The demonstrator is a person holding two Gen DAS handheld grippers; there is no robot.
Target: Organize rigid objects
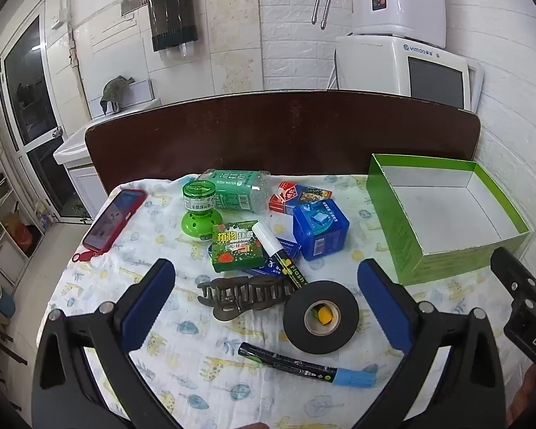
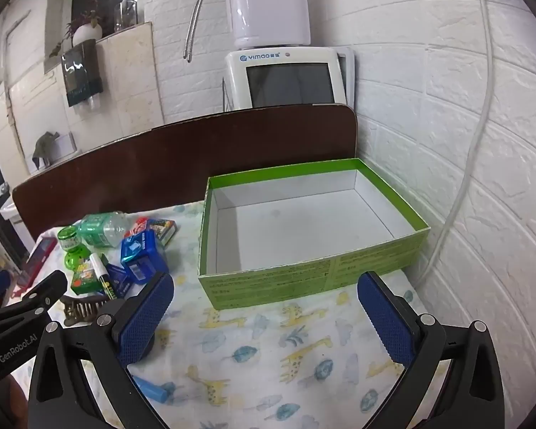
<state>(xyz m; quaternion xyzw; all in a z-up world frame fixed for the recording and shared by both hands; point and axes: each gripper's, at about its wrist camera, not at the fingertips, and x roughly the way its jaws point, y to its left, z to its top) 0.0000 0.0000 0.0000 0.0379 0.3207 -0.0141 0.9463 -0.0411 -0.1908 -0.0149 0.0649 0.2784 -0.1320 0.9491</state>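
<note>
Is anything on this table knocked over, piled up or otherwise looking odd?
Yes. The soda water bottle lies on its side near the headboard, and the white-capped marker rests tilted across the small green box. The things sit in a loose heap, while the green cardboard box holds nothing.

White water dispenser (image 1: 403,68) behind dark headboard (image 1: 282,132), giraffe-print cloth (image 2: 286,350), red-cased phone (image 1: 115,218) at left.

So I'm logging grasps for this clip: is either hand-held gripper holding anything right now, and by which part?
Nothing is held. The left hand-held gripper and the right hand-held gripper both stand open, nothing between their pads.
</note>
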